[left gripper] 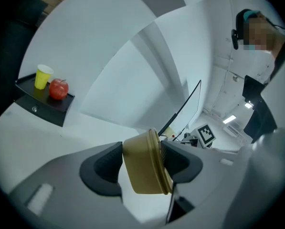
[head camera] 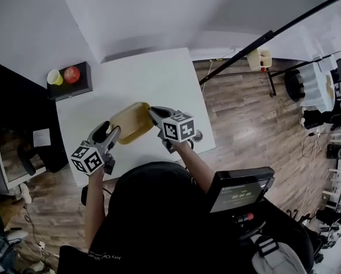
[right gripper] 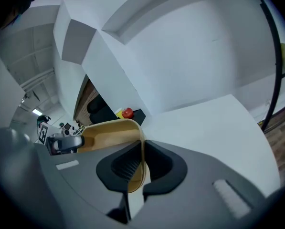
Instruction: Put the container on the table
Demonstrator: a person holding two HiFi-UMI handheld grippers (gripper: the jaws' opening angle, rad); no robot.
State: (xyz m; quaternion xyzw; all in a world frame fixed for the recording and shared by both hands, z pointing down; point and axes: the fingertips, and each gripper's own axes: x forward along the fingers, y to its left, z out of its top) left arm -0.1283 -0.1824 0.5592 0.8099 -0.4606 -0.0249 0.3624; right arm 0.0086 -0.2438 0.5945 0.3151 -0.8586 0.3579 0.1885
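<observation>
Nearest the lens: a dark shirt (head camera: 153,210) fills the bottom of my head view, and both forearms reach up from it toward the table (head camera: 159,73).
Far left: a black tray (head camera: 79,90) sits at the table's left corner. It carries a yellow cup (head camera: 54,77) and a red apple (head camera: 71,73) side by side, well apart from the work.
Left tool: I see the left gripper (head camera: 108,133) at the near left corner of the container (head camera: 131,121), with its marker cube toward the person.
Left jaws: they stand wide, and the container's end fills the gap. One pad (left gripper: 106,168) lies against the base and the other against the rim, so I read this as a grip.
Container: a tan, open, shallow tub, over the near middle of the white table, between the two tools. From these angles I cannot tell whether its base touches the tabletop.
Right tool: the right gripper (head camera: 154,115) is at the container's right end.
Right jaws: they are narrow, pinched on the thin side wall. One pad (right gripper: 124,168) is on the inner face and the other on the outer face.
Right of the table: a dark screen (head camera: 241,190) sits by the person's right elbow, over a wooden floor (head camera: 244,113).
</observation>
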